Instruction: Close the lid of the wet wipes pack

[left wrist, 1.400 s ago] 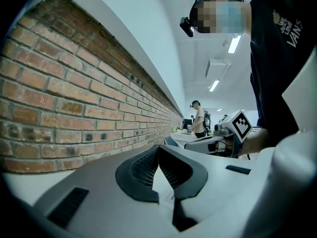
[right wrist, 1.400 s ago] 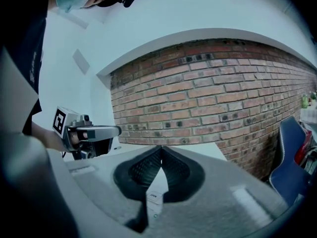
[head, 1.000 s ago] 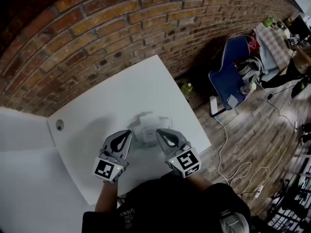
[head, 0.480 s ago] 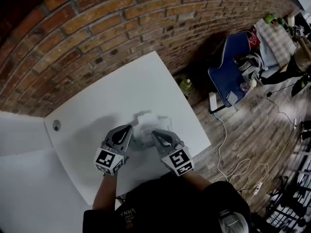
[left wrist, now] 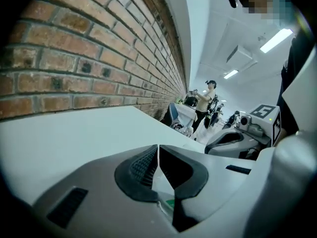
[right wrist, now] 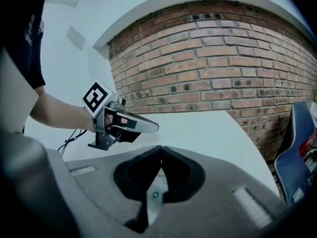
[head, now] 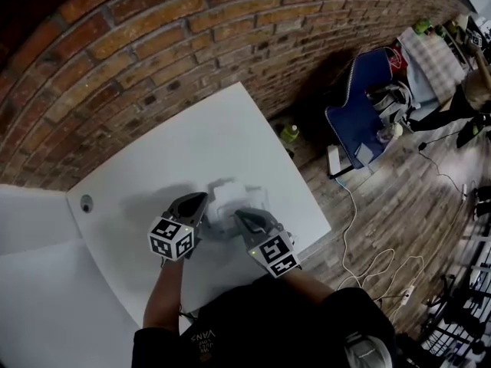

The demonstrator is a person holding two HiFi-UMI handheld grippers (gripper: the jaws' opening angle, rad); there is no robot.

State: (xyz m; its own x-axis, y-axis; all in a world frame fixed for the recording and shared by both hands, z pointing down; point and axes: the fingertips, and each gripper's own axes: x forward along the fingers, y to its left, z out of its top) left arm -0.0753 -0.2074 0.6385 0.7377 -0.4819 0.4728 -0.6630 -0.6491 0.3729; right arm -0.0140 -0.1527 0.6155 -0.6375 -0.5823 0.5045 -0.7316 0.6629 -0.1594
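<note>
White table (head: pixel 230 121) below brick wall (head: pixel 153 44). Left gripper (head: pixel 199 199) and right gripper (head: pixel 240 215), both closed on nothing, have sunk toward the wet wipes pack (head: pixel 234 194), at its 8 and 5 o'clock. Judgement: lid press imminent; lid position indiscernible.

We wear a black short-sleeved top (head: pixel 268 320) with pale lettering, and our grey left tongs (head: pixel 201 202) and right tongs (head: pixel 240 216) each carry a black-and-white marker cube (head: pixel 170 238).

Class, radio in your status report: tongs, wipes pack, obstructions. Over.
Left tongs shut, right tongs shut, both empty. Wet wipes pack close by both tips; lid state unclear. Nothing blocking.
</note>
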